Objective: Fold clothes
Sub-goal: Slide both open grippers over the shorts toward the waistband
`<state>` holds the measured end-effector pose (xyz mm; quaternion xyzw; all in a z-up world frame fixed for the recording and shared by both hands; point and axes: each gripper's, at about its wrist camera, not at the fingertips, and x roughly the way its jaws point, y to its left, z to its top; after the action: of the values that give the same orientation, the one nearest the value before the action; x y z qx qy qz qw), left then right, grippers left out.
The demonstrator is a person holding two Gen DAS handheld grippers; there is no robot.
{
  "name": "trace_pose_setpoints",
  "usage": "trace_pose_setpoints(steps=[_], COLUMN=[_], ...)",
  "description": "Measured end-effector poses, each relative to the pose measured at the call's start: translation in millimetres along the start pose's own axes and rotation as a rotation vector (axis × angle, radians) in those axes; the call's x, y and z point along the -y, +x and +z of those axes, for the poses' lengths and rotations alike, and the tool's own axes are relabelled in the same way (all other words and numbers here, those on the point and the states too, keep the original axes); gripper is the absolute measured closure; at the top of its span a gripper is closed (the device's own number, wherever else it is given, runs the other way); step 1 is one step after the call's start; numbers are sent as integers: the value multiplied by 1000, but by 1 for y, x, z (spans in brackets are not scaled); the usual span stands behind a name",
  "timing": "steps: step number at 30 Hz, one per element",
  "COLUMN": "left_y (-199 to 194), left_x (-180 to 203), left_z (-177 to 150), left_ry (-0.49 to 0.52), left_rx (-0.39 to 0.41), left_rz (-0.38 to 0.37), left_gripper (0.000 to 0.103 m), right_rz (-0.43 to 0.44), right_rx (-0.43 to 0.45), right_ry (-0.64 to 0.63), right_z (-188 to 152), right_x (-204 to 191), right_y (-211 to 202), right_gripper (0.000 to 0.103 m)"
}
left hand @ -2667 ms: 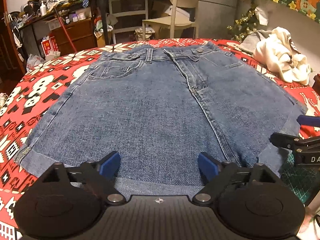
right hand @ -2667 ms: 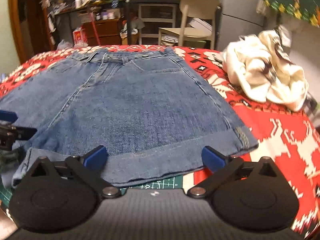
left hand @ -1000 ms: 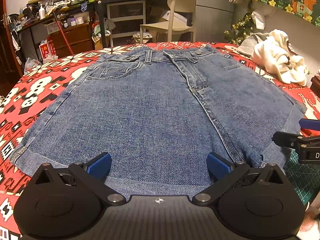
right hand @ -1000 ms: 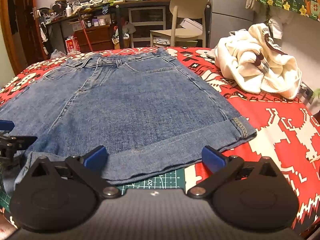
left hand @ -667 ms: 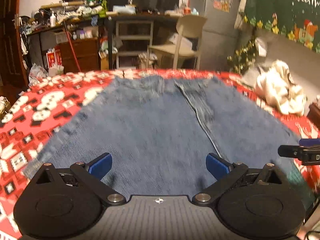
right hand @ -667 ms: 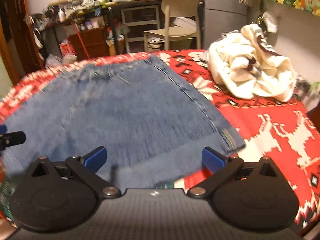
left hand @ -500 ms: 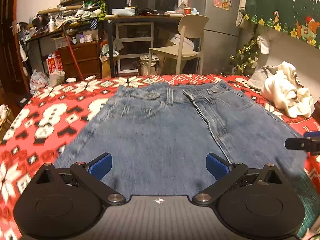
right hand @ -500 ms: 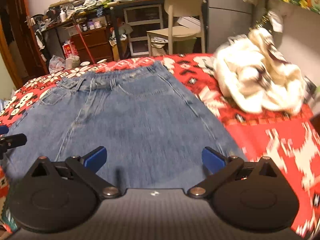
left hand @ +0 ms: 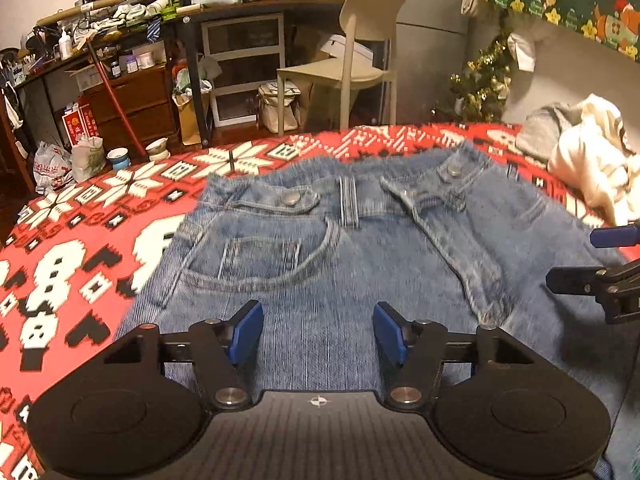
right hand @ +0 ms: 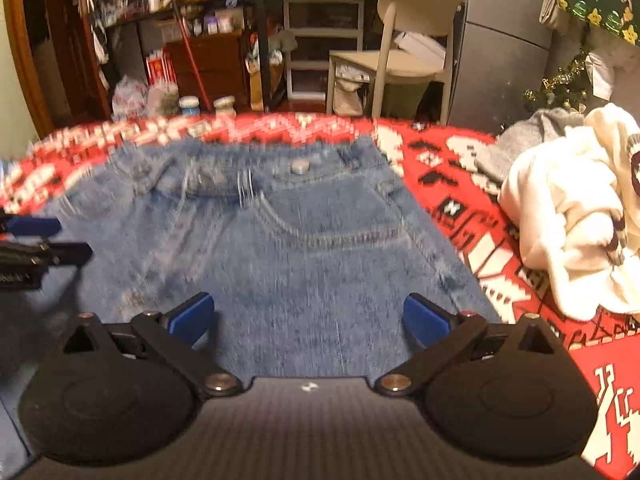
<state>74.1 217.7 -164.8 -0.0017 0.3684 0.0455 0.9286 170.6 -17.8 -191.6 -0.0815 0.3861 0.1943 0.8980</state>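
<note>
Denim shorts (left hand: 360, 264) lie flat on your red patterned cloth (left hand: 80, 240), waistband on the far side from you, fly and two metal buttons facing up. Your left gripper (left hand: 318, 330) hovers over the shorts below the left pocket; its blue pads (left hand: 246, 330) are closing, with only flat denim showing in the gap and nothing pinched. Your right gripper (right hand: 308, 316) hangs over the right half of the shorts, below the curved pocket seam, fingers wide apart and clear of the fabric. Each gripper shows at the edge of the other's view, so they sit near one another above the shorts.

Left of the shorts, the cloth is bare out to the table edge. Beyond the waistband there is only a narrow strip of cloth before the far edge. Right of the shorts, a white garment (right hand: 576, 216) is heaped with a grey one (right hand: 532, 140) behind it, a band of cloth between the heap and the shorts' side seam. The near hem is hidden behind both gripper bodies. A chair (left hand: 352, 64) stands past the far edge.
</note>
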Motion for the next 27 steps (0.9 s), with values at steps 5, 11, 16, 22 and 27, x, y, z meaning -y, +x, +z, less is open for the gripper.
trace_pose_setpoints(steps=[5,11,16,22,27], left_y=[-13,-41,-61,-68,-33], left_x=[4,5,5,-3,-6], left_z=[-14,-42,-63,-42,-6], left_ry=[20,9,-22,-34,-20], left_rx=[-29,-50,-53,15,19], left_rz=[12,25,34,31,15], left_gripper=[37,25,23,25,47], right_rz=[-11,-21,-34,-40,-41], right_rx=[-38,-55,-60,-21,8], right_ry=[-6,0,18,47,41], right_z=[-19,-44,-65,-59,-31], right_x=[-2,7,13,19,18], right_y=[-5,-30,-52,-62,-49], right_gripper=[1,1,1,1,1])
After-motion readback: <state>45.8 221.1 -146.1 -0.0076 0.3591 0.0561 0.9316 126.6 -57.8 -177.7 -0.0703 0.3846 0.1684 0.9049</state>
